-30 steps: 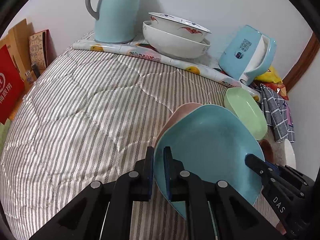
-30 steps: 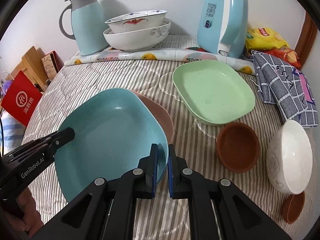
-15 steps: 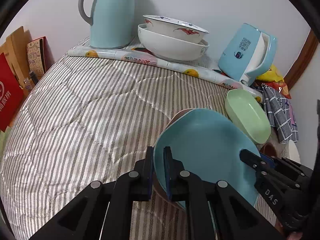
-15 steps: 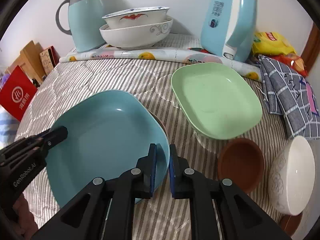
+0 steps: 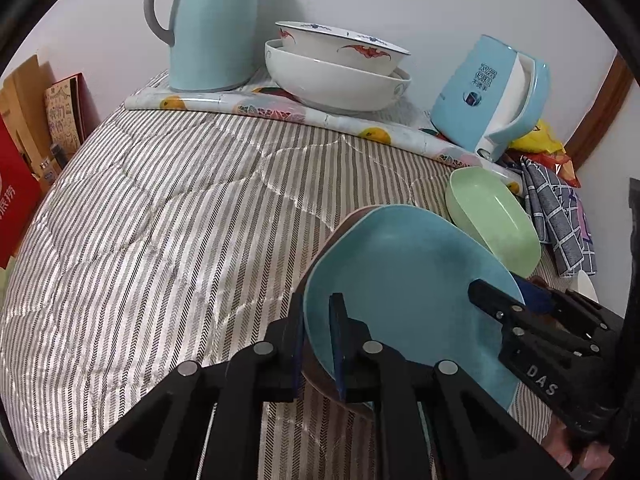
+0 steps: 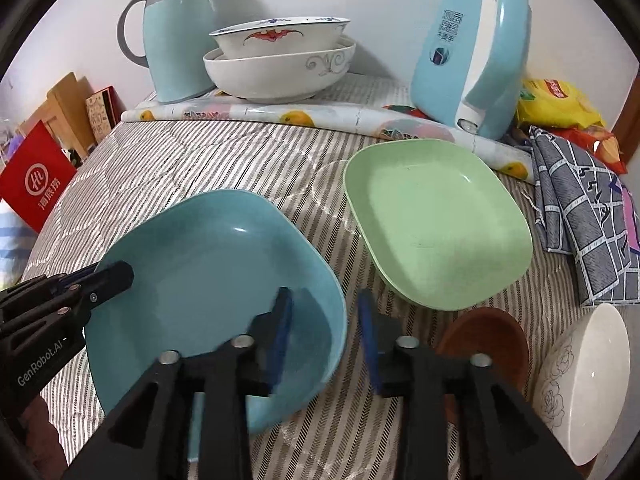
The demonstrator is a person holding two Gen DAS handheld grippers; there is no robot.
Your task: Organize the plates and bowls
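A blue square plate point(image 6: 208, 280) lies on top of a pink plate, whose edge point(image 5: 320, 248) shows only in the left wrist view. My left gripper point(image 5: 318, 340) is shut on the blue plate's point(image 5: 408, 280) left rim. My right gripper point(image 6: 324, 336) is open, its jaws standing either side of the plate's right rim. A green plate point(image 6: 432, 220) lies to the right. A small brown bowl point(image 6: 484, 336) and a white bowl point(image 6: 584, 380) sit at the front right.
Two stacked white bowls point(image 6: 280, 64), a blue jug point(image 6: 176, 36) and a blue kettle point(image 6: 472, 56) stand at the back. A checked cloth point(image 6: 584, 216) and snack bags point(image 6: 560, 108) lie at the right. A red bag point(image 6: 36, 184) is off the left edge.
The blue plate has come down onto the pink plate. My right gripper has opened and let go of its rim. My left gripper still holds it.
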